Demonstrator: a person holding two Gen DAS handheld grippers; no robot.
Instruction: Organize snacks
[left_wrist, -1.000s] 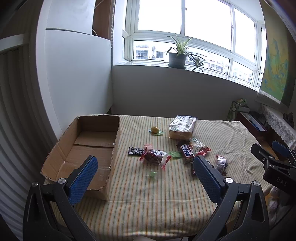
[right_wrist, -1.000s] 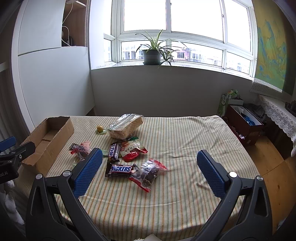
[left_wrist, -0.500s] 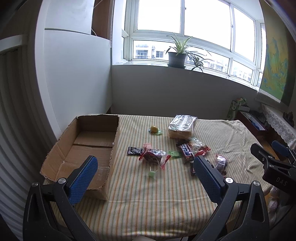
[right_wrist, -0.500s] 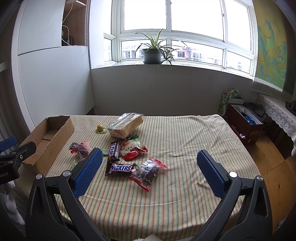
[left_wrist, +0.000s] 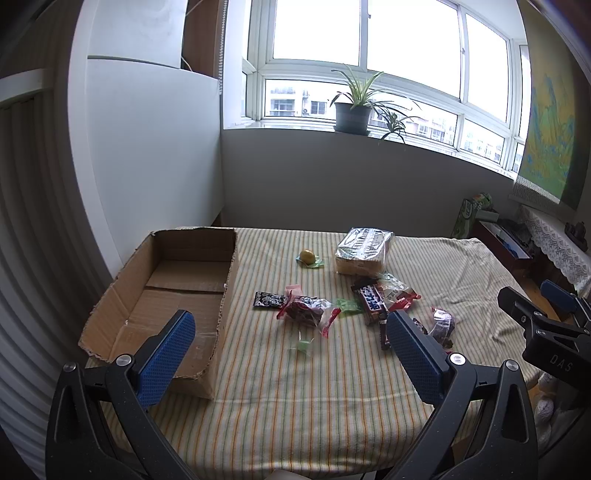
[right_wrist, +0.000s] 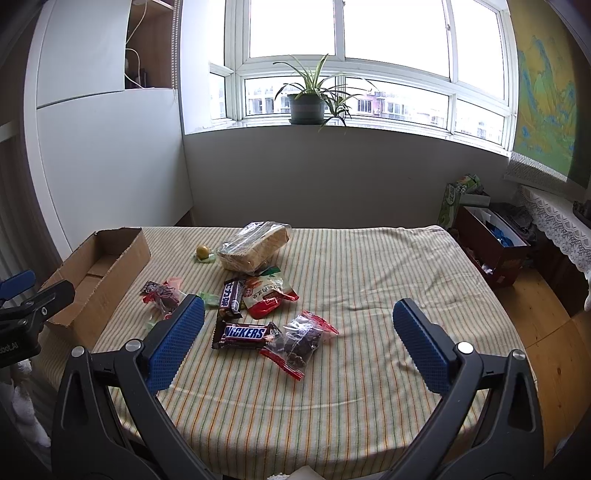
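Note:
Several snacks lie in the middle of the striped tablecloth (right_wrist: 369, 280): a Snickers bar (right_wrist: 242, 334), a clear bag of dark fruit (right_wrist: 301, 341), a red packet (right_wrist: 267, 293), a second chocolate bar (left_wrist: 373, 300), a wrapped loaf (right_wrist: 253, 247) and a small yellow fruit (left_wrist: 307, 255). An open cardboard box (left_wrist: 166, 291) sits at the table's left side, nothing inside it. My left gripper (left_wrist: 290, 360) hangs open over the near edge, between the box and the snacks. My right gripper (right_wrist: 297, 347) stands open just short of the Snickers bar.
A potted plant (right_wrist: 306, 103) stands on the window sill behind the table. A red box (right_wrist: 493, 251) and a lace-covered cabinet (right_wrist: 557, 236) are on the floor side at right. White wall panels (left_wrist: 147, 162) close in the left.
Both views have crept slightly forward toward the table; the snacks and the box lie where they were, and both grippers keep the same wide opening.

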